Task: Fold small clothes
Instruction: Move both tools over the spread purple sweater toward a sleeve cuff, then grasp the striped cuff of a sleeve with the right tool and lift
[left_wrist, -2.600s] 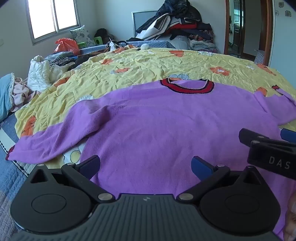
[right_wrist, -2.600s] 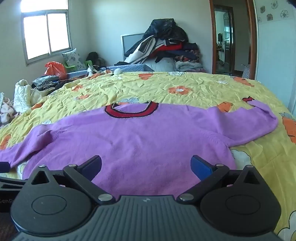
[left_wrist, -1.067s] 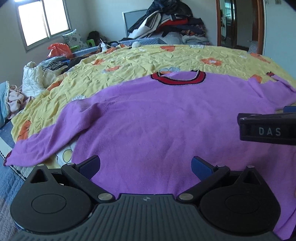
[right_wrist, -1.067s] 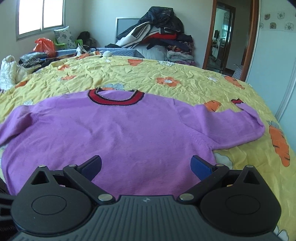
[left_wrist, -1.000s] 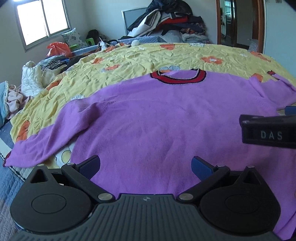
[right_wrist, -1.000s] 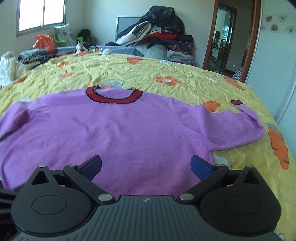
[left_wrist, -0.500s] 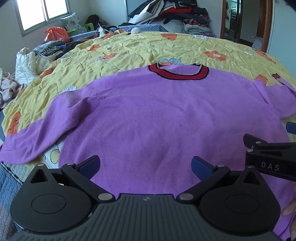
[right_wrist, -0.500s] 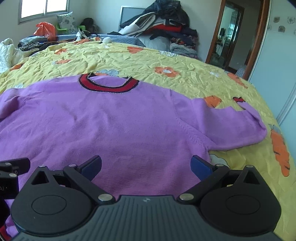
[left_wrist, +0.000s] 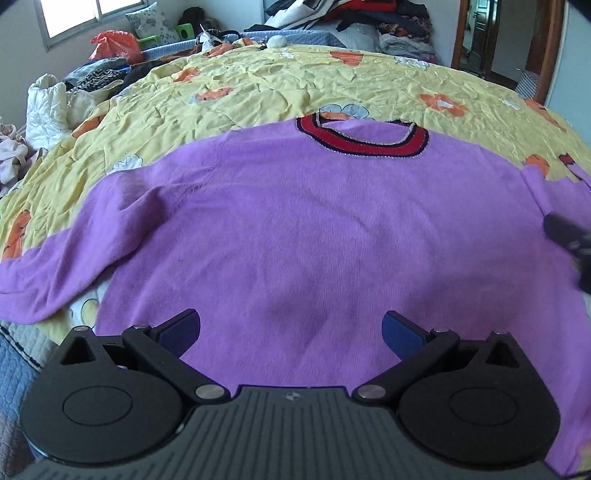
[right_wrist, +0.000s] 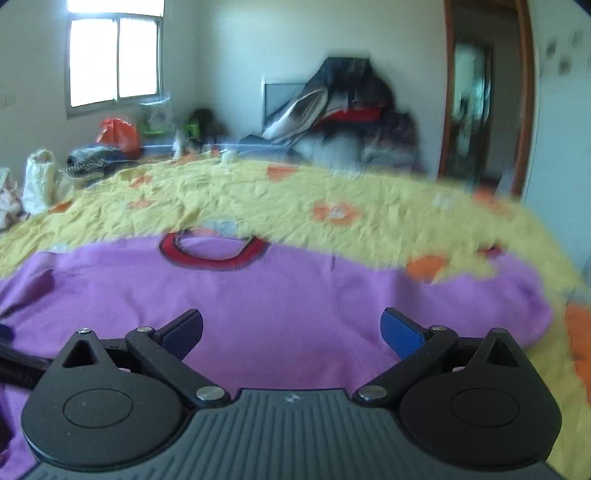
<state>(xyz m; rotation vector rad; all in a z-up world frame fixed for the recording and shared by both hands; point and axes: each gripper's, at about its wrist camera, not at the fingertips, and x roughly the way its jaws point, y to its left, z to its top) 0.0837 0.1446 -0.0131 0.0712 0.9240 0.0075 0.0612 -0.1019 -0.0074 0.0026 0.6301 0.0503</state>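
The bed (left_wrist: 258, 85) had a wrinkly yellow sheet with orange flowers over it, and the purple sweater (left_wrist: 314, 229) was laid flat on top, red collar (left_wrist: 364, 138) at the far end and both sleeves stretched out sideways. A pile of clothes (right_wrist: 343, 110) sat heaped against the back wall. The left gripper (left_wrist: 291, 328) hovered low over the sweater's hem, fingers spread wide with nothing between them. Same deal for the right gripper (right_wrist: 291, 326): spread wide, nothing held, above the sweater's right half, though that view was pretty blurry.
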